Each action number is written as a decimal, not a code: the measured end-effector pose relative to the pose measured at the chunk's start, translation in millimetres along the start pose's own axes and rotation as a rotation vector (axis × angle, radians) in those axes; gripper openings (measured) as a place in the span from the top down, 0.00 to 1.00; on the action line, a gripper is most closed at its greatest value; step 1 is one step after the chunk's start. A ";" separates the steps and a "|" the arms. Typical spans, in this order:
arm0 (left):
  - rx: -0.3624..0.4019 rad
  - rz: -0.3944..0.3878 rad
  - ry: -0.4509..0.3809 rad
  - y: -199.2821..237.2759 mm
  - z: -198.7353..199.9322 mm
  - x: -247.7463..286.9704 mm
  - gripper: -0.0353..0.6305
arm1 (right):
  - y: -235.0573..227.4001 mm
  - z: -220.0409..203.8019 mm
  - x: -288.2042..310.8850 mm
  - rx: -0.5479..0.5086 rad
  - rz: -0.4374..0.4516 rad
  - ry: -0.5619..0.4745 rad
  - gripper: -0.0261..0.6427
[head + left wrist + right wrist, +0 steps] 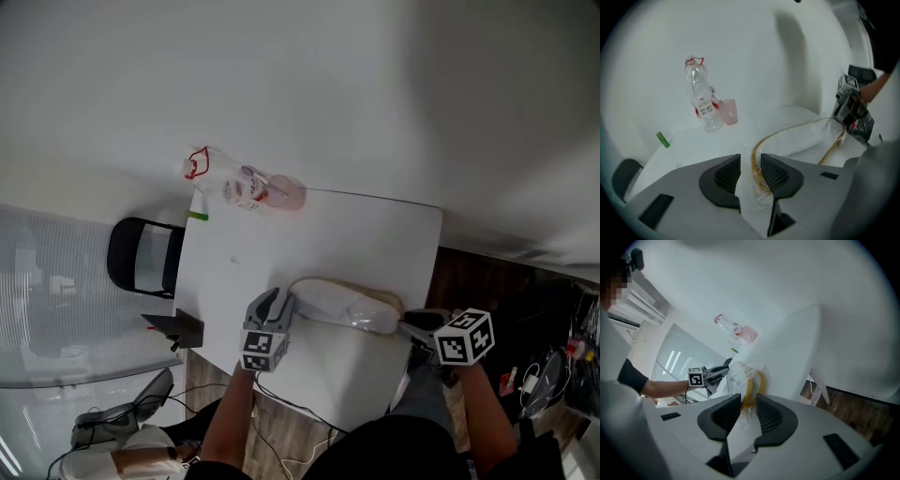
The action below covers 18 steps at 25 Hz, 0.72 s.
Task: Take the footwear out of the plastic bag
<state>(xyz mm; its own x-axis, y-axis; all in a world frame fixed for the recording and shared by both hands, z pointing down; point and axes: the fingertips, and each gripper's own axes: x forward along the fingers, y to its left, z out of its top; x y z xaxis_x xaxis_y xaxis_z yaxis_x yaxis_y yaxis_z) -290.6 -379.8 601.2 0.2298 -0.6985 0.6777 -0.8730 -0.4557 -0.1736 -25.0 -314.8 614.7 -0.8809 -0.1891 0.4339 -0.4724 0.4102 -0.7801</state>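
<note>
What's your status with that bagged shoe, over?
Left tongs open around plastic bag end. Right tongs pinching other end. Footwear inside bag. Bottle and cup well clear.

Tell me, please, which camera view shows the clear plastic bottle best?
The left gripper view: there the bottle stands large and whole beside the pink cup, its red label clear. The head view shows it small, from above; the right gripper view shows it tiny and distant.
</note>
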 end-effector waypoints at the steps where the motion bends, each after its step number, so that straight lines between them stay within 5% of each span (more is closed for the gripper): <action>1: -0.063 -0.037 0.005 2.9 -0.7 0.1 0.73 | 1.5 1.8 -0.2 -0.001 0.010 -0.008 0.80; 7: -0.186 -0.350 0.158 -7.1 -14.2 -2.2 0.68 | 3.0 4.3 -1.7 -0.077 0.001 0.010 0.80; 14: -0.403 -0.636 0.319 -24.7 -36.1 -18.1 0.60 | 6.3 -1.4 1.0 -0.148 -0.024 0.079 0.80; 18: -0.443 -0.748 0.353 -37.5 -43.6 -28.8 0.53 | 0.3 0.2 -0.1 -0.154 -0.042 0.090 0.80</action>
<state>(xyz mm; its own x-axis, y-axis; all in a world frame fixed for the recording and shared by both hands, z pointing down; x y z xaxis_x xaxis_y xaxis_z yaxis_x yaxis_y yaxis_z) -283.2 -318.5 619.3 0.7171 -0.0685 0.6936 -0.6523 -0.4165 0.6333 -25.1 -314.8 614.4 -0.8509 -0.1312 0.5087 -0.4924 0.5369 -0.6850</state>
